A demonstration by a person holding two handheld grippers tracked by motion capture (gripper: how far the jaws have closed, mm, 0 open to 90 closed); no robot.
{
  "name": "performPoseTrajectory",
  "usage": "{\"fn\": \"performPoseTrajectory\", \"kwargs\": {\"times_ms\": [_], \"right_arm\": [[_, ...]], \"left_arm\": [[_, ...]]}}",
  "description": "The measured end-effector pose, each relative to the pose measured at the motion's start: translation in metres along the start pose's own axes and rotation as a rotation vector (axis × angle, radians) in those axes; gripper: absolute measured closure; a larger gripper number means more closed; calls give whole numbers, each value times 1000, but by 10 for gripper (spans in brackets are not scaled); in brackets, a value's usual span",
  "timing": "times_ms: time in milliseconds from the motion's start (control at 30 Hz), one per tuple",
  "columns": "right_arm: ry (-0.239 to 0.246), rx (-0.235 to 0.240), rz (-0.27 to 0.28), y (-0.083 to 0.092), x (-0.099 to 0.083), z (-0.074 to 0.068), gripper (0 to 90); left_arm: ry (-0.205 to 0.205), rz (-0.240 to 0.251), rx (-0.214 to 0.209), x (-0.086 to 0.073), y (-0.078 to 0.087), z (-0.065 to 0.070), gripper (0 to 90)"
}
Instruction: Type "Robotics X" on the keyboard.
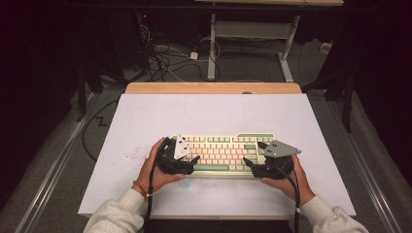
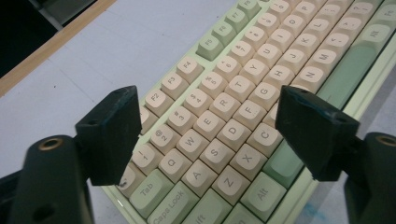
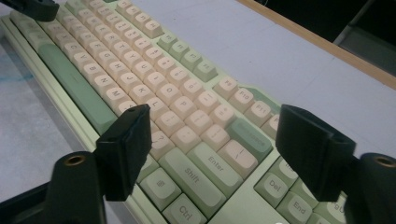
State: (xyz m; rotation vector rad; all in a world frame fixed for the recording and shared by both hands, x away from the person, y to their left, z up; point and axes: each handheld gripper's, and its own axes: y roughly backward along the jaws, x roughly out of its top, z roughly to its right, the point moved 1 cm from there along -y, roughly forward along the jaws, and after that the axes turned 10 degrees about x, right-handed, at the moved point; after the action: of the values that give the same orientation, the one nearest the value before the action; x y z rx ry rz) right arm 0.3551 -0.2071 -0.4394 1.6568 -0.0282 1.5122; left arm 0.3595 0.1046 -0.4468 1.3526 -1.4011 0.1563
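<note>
While both grippers stand open, the keyboard (image 1: pixel 224 154) lies on the near part of the white table (image 1: pixel 204 114).
Left gripper (image 2: pixel 208 123) and right gripper (image 3: pixel 212 140) hover over its 2 ends; it looks rigid, fairly heavy, with smooth keycaps, so grip the end edges. Legends readable: Tab, Caps Lock, Alt, Shift, Enter, Ctrl.

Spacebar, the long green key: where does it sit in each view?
High view: the green spacebar lies in the keyboard's near row, between the two grippers.
Left gripper view: spacebar at upper right, running up from behind the right-hand jaw.
Right gripper view: spacebar at left, a diagonal strip.
Shared landmark: the table's wooden far edge.
</note>
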Motion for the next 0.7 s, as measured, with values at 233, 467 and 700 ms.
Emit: {"fn": "performPoseTrajectory", "kwargs": {"times_ms": [233,467,700], "right_arm": [[1,-27,9,0,1,-1,197],[34,-52,-3,-2,2,-4,197],[49,-77,8,2,4,-7,205]], "left_arm": [[-34,1,6,1,0,5,158],[-75,7,39,5,-2,12,159],[-78,18,67,4,5,7,159]]}}
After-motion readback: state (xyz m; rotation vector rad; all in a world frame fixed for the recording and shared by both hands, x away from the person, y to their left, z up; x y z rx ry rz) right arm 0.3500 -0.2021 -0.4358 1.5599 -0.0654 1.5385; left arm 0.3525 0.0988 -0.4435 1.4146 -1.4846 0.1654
